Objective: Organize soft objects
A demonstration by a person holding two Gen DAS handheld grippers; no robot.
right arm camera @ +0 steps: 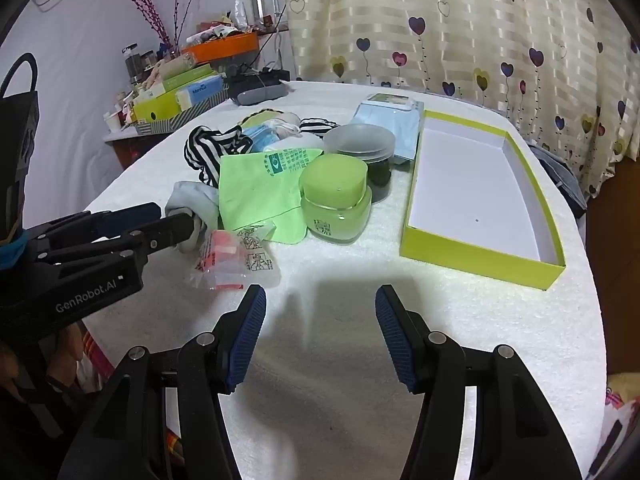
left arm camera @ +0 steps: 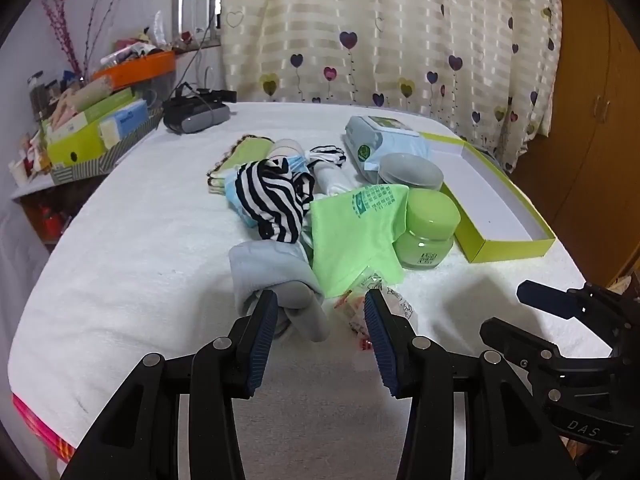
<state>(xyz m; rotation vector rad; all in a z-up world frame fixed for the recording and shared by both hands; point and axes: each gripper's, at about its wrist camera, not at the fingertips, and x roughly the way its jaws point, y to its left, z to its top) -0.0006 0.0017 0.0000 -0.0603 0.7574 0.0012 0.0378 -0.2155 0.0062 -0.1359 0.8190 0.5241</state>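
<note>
Both jaws spread wide, gripping nothing. Left gripper (left arm camera: pixel 320 308) has its fingers either side of the rolled pale grey sock (left arm camera: pixel 276 280); the left pad (left arm camera: pixel 264 336) touches or nearly touches the roll, can't tell which. Right gripper (right arm camera: pixel 320 308) hovers over bare towel, well clear of the pile.

Largest to smallest:
- White terry towel covering the table (right arm camera: pixel 460 320): everything sits on it.
- Lime-green shallow cardboard box with white inside (right arm camera: pixel 472 188): on the right of the pile, just beside the jars.
- Pale blue soft pack of wipes (left arm camera: pixel 384 140): back of the pile, against the box's far corner.
- Bright green printed cloth (right arm camera: pixel 256 188): lies flat, one edge under or against the green jar, another edge over the grey sock.
- Black-and-white striped fabric (left arm camera: pixel 272 200): bunched behind the green cloth, on top of a light blue face mask (left arm camera: pixel 240 196).
- Green square glass jar with green lid (right arm camera: pixel 334 204): upright, touching the cloth.
- Dark jar with frosted round grey lid (right arm camera: pixel 360 142): directly behind the green jar.
- Clear plastic packet with red contents (right arm camera: pixel 232 256): nearest the front, just beside the sock (right wrist view shows the left gripper's fingertip right next to it).

The grey sock is at the front-left edge of the pile, between the left gripper's fingers.
</note>
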